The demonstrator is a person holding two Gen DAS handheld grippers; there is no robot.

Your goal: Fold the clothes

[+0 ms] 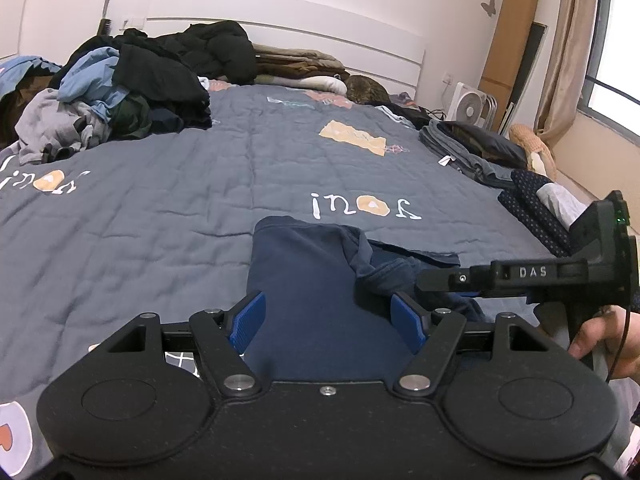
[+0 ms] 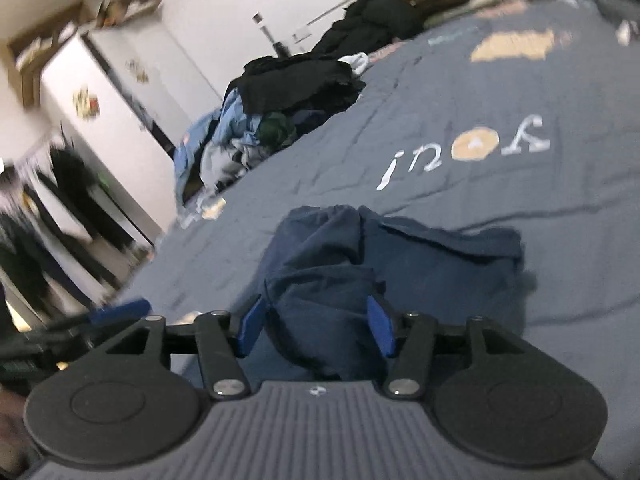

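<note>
Bedroom, white headboard, window at one side: a blue-grey quilt (image 1: 200, 184) covers the bed, with an unsorted heap of clothes (image 1: 120, 96) far back and folded stacks (image 1: 472, 148) near the window. At the near edge lies a navy garment (image 1: 312, 280), one side flat, the other bunched. Left gripper (image 1: 326, 326) hovers over the flat part, fingers wide. Right gripper (image 2: 316, 328) has its fingers set apart around a raised fold, not visibly pinching it. Risk, judged: closing on several layers could drag the flat side askew. Right view is blurred.
</note>
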